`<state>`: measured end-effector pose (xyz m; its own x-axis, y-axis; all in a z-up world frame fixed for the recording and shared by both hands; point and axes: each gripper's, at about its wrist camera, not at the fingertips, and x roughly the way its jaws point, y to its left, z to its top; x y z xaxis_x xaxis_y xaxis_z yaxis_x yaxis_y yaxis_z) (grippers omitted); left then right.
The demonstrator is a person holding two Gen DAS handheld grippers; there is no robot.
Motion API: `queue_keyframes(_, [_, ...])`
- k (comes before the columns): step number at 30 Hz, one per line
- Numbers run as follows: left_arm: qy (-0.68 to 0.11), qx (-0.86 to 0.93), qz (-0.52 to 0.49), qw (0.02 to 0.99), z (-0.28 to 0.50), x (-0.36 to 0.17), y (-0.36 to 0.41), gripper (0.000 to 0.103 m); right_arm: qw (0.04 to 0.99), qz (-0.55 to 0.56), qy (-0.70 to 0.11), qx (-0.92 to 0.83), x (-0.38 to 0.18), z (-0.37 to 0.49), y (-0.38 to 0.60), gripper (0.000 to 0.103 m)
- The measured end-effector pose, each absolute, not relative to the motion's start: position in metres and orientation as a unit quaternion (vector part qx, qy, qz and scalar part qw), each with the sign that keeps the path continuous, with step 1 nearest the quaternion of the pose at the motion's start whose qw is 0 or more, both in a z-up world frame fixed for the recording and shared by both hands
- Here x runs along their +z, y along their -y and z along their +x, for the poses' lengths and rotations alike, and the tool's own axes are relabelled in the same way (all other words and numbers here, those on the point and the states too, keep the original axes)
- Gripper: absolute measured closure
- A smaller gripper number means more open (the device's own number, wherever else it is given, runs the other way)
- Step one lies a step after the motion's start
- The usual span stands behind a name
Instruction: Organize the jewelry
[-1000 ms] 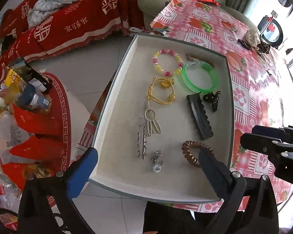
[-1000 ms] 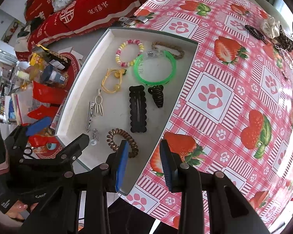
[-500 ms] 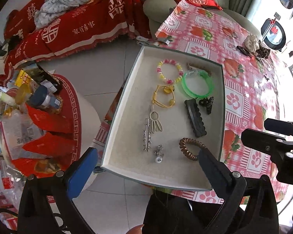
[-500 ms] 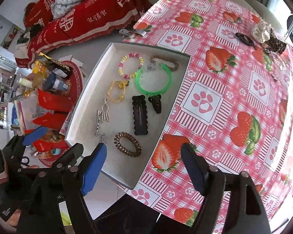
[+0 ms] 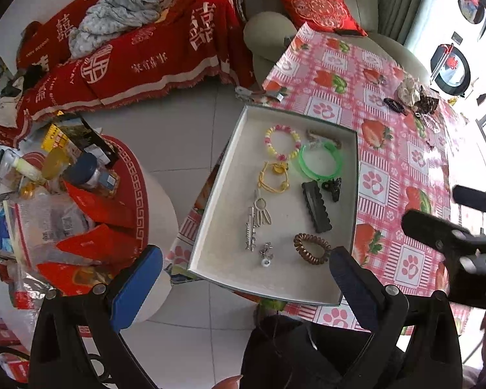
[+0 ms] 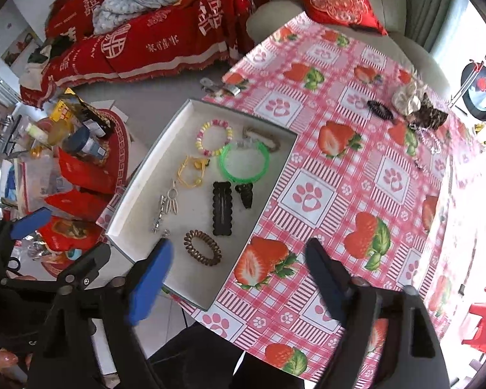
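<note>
Left view: we are holding left tool (image 5: pixel 243 278) wide, gripping nothing, hovering above near edge of tray (image 5: pixel 217 191) for overview. Tray is overhanging counter (image 5: pixel 392 149) edge; green bangle (image 5: pixel 320 162), brown hair tie (image 5: pixel 311 248) lying inside.

Right view: we are holding right tool (image 6: pixel 239 275) wide, gripping nothing, over tray's near corner. Black clip (image 6: pixel 379 109), scrunchies (image 6: pixel 418 107) waiting across counter, likely next.

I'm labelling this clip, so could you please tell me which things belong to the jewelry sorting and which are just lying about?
Job: tray, green bangle, beaded bracelet, black hair clip, brown coil tie, scrunchies.

Lying about: red cushion, grey blanket, jars.
</note>
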<state>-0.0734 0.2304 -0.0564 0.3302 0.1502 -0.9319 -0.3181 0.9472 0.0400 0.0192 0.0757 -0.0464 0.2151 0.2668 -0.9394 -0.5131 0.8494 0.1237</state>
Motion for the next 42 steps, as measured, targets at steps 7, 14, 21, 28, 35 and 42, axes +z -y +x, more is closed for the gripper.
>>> queue_keyframes(7, [-0.549,0.152,-0.065,0.819,-0.079,-0.037,-0.233,0.000,0.785,-0.100,-0.558,0.250,-0.027,0.015,-0.076,0.000])
queue_keyframes(14, [-0.547,0.157,-0.063,0.820,-0.082,-0.022,-0.235,0.000,0.788,-0.107,-0.554,0.248,-0.012,0.012,-0.078,0.000])
queue_keyframes(21, [-0.548,0.155,-0.067,0.819,-0.083,-0.016,-0.233,0.000,0.788,-0.111,-0.552,0.247,-0.006,0.009,-0.082,0.000])
queue_keyframes(28, [-0.548,0.153,-0.071,0.819,-0.085,-0.016,-0.233,0.000,0.789,-0.116,-0.548,0.252,-0.002,0.007,-0.086,0.000])
queue_keyframes(35, [-0.546,0.155,-0.073,0.820,-0.085,-0.014,-0.234,0.000,0.788,-0.119,-0.547,0.255,-0.001,0.008,-0.089,0.000])
queue_keyframes(42, [-0.547,0.155,-0.072,0.820,-0.086,-0.014,-0.234,0.000,0.788,-0.118,-0.548,0.255,0.000,0.007,-0.091,0.000])
